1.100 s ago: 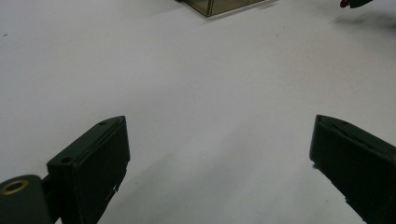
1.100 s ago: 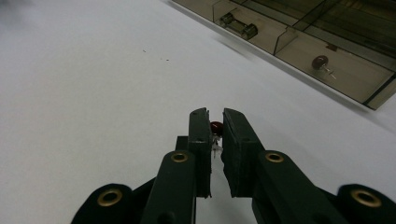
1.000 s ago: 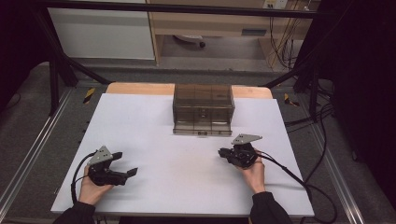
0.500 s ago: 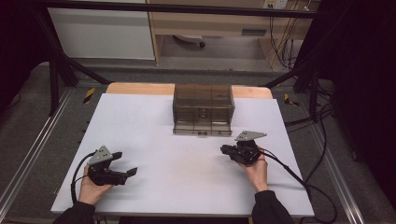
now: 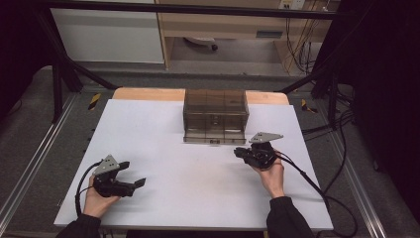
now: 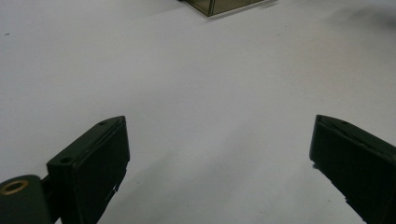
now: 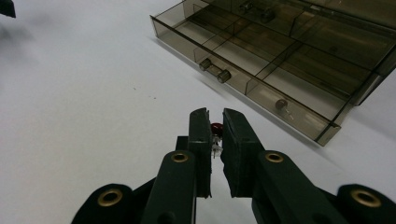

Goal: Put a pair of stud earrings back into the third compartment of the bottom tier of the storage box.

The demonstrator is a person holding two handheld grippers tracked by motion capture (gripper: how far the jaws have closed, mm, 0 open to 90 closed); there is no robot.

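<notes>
My jaws are matt black plastic with brass-looking rivets. The organizer (image 7: 280,51) at upper right is glossy, smoky clear plastic; the table (image 5: 163,144) is smooth matt white.

Dark sleeves cover both of the person's forearms. The left gripper (image 5: 130,184) and right gripper (image 5: 240,152) are black, each topped by a grey three-cornered plate and trailing a black cable; brass-coloured rivets stud the linkages behind their flat, blocky jaws.
</notes>
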